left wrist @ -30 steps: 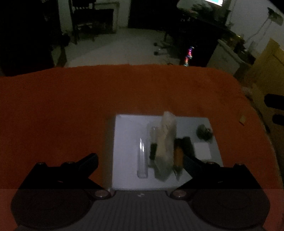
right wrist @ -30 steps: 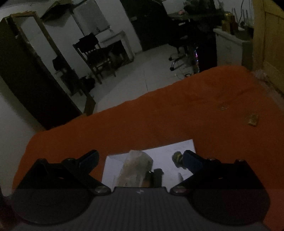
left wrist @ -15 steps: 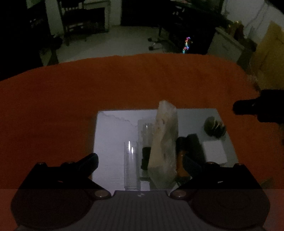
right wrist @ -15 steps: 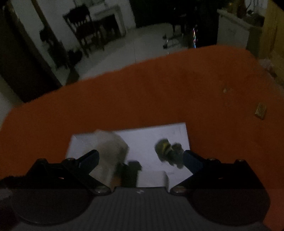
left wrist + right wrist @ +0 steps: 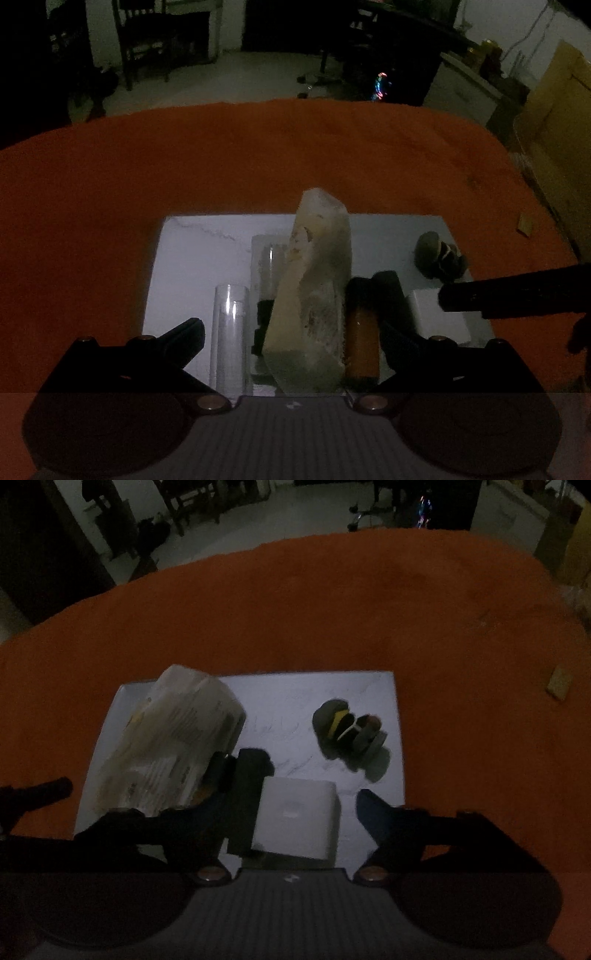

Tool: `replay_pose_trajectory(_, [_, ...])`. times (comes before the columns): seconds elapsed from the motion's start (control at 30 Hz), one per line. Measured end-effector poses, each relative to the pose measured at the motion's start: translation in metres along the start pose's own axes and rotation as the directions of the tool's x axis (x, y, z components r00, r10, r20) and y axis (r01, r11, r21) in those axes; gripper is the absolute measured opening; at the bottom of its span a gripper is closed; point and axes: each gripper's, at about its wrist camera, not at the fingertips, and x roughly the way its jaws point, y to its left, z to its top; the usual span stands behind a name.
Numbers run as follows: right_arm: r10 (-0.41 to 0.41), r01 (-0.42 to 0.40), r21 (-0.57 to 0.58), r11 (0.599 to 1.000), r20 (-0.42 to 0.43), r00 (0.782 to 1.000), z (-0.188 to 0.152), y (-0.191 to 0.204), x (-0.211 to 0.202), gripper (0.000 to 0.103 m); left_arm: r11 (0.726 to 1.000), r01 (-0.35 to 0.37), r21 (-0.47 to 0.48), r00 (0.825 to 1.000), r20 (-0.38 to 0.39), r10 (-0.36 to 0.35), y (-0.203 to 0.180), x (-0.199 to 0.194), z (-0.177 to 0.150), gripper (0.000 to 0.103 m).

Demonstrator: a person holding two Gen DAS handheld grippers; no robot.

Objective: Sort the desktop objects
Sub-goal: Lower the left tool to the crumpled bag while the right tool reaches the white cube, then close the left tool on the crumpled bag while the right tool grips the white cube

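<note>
A white board (image 5: 192,258) lies on the orange cloth and carries the objects. Standing in the middle is a crinkly clear plastic bag (image 5: 314,295). A clear tube (image 5: 229,332) lies left of it; an amber bottle (image 5: 362,339) and a black block (image 5: 388,291) lie to its right. My left gripper (image 5: 291,332) is open, low over the board's near edge, with the bag between its fingers. My right gripper (image 5: 284,805) is open, straddling a white box (image 5: 295,816). Beyond it sits a dark bundle of round pieces (image 5: 351,731). The bag (image 5: 177,746) is to its left.
The orange cloth (image 5: 258,155) covers the table around the board (image 5: 369,686). A small tan piece (image 5: 559,683) lies on the cloth at the far right. A right gripper finger (image 5: 517,291) reaches in from the right. Beyond the table's far edge are a dim floor and chairs.
Both grippers have moved down and closer to the board. The right gripper swung in over the white box and now shows at the right of the left wrist view.
</note>
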Motion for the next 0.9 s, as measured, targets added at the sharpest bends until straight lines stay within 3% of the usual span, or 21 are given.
replay_pose_trajectory(0.1, [-0.002,0.002,-0.001,1.0,-0.012,1.0,-0.001,0.0,0.007,0.064,0.999,-0.007,-0.049,1.0,0.0,0.007,0.008,0.001,0.001,0.102])
replay_pose_trajectory(0.27, [-0.017,0.016,-0.01,1.0,-0.028,0.999,-0.002,0.002,0.015,0.062,0.983,0.056,-0.174,0.996,-0.064,-0.068,0.026,0.01,0.002,0.101])
replay_pose_trajectory(0.37, [-0.018,0.018,-0.006,1.0,-0.033,0.999,-0.001,0.004,0.018,0.062,0.985,0.069,-0.156,0.994,-0.069,-0.081,0.022,0.012,-0.001,0.099])
replay_pose_trajectory(0.43, [-0.017,0.017,-0.008,1.0,-0.044,0.999,0.0,0.006,0.022,0.062,0.988,0.07,-0.138,0.994,-0.07,-0.081,0.018,0.013,-0.003,0.093])
replay_pose_trajectory(0.53, [-0.046,0.045,-0.025,0.999,-0.063,0.997,-0.001,0.011,0.031,0.062,0.989,0.069,-0.131,0.995,-0.068,-0.079,0.015,0.012,-0.002,0.074])
replay_pose_trajectory(0.67, [-0.084,0.08,-0.053,0.995,-0.072,0.994,-0.005,0.017,0.038,0.061,0.99,0.068,-0.12,0.995,-0.066,-0.076,0.012,0.01,-0.002,0.04])
replay_pose_trajectory(0.9, [-0.079,0.074,-0.06,0.995,-0.087,0.993,-0.002,0.006,0.032,0.059,0.993,0.066,-0.101,0.996,-0.061,-0.072,0.006,0.008,-0.001,0.024])
